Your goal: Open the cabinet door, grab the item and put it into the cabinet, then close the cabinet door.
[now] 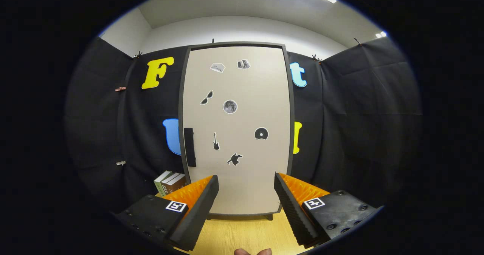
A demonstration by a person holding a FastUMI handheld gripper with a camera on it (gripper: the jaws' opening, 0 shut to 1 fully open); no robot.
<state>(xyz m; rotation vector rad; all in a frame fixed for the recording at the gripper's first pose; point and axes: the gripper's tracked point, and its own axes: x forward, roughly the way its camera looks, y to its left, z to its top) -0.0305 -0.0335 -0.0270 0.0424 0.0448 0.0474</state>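
Ahead of your gripper (245,194), fingers spread and empty, the cabinet door (242,141) stands closed; its stickers (230,106) show no legible writing.

A pale wooden table (242,236) carries everything in the booth, its grain running across the bare stretch between the gripper (245,183) fingers, which stand wide apart and grip nothing. Directly on it stands the cabinet (236,134), upright on short dark feet (one shows under its lower right corner), its beige door (242,96) closed and a dark handle (189,147) on the door's left edge. Just left of the cabinet's base, a small stack of books (170,182) stands upright on the same surface, spines facing forward, near the left finger's tip.
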